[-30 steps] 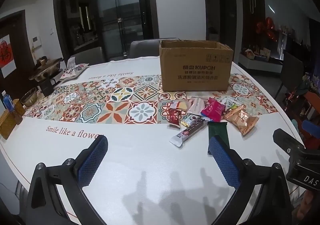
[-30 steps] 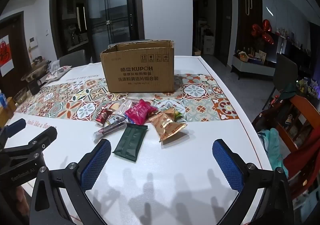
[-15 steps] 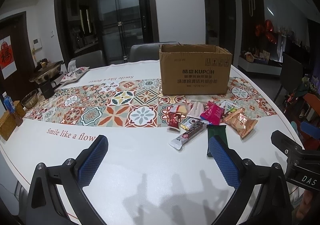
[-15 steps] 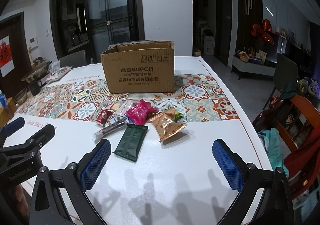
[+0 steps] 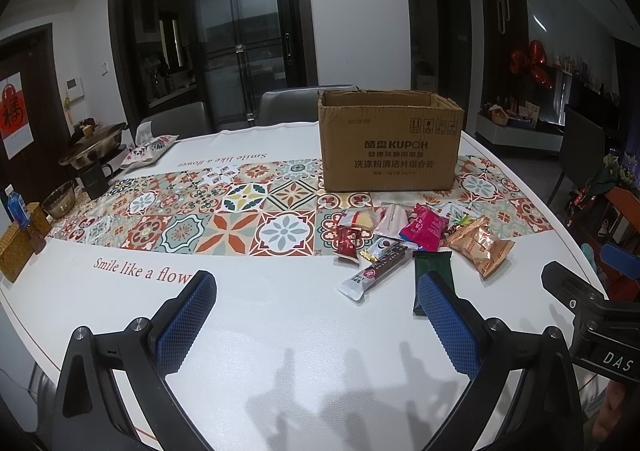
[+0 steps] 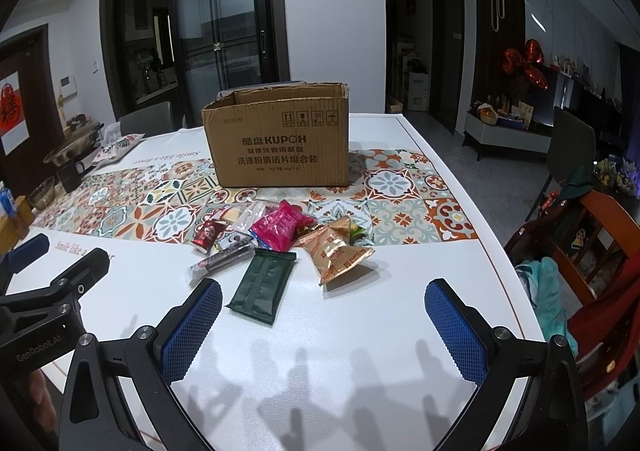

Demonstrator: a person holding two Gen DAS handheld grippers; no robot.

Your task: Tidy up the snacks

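Left gripper (image 5: 316, 309) and right gripper (image 6: 323, 315) both spread wide, empty. Snack packets pile (image 6: 280, 235) lies before open brown cardboard box (image 6: 276, 143); box interior hidden. Left blue finger (image 5: 448, 325) covers dark green packet (image 6: 262, 287) in the left view.

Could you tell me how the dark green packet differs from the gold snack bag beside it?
The dark green packet is flat, matte and rectangular; the gold snack bag is puffed, shiny and crinkled. The green one lies nearer the right gripper, the gold one farther right. Both rest untouched on the table.
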